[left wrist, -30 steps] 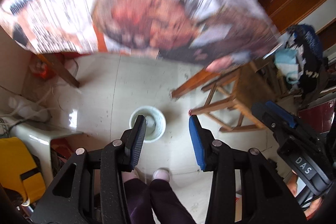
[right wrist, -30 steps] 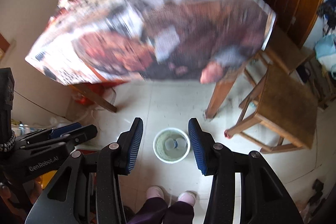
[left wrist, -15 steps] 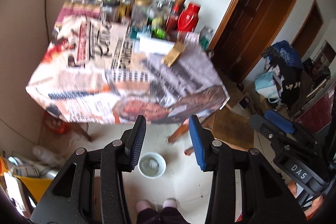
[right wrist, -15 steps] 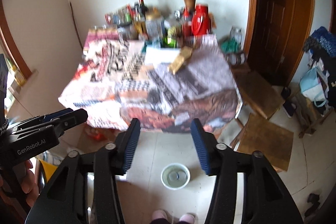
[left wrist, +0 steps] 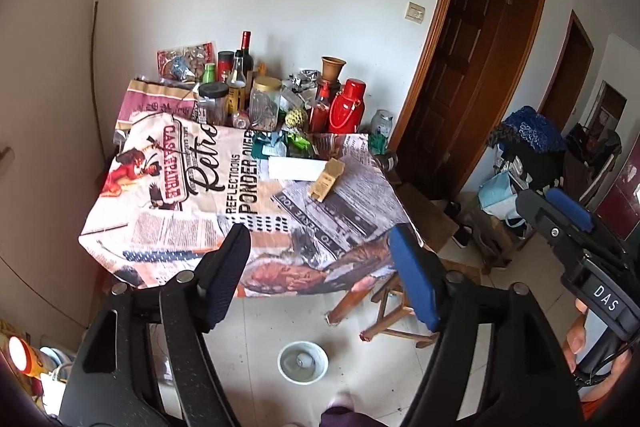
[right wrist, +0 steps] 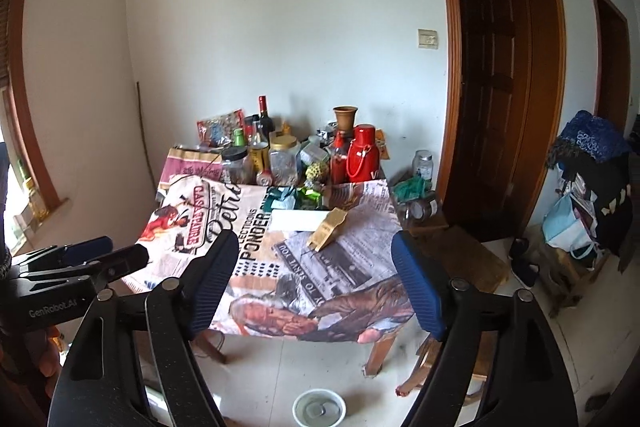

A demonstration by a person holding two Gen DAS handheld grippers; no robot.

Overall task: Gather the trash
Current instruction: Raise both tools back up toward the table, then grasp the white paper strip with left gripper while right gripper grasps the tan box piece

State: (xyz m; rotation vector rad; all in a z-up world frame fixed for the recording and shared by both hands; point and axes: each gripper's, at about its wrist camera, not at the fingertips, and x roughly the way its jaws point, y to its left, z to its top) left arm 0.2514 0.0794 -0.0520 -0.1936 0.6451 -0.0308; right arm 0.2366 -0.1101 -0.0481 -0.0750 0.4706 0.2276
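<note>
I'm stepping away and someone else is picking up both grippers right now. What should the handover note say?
Left gripper: open, empty, held in front of the table.
Right gripper: open, empty, same stance.
Trash on the table: tan carton lying on the white paper; green wrappers just behind, ahead of the jars and bottles.
Bucket: on the floor before the table, something small already inside.
Done: nothing is held; the bucket's contents can't be identified.
Left: pick up the carton, paper and wrappers and drop them in the bucket.
</note>
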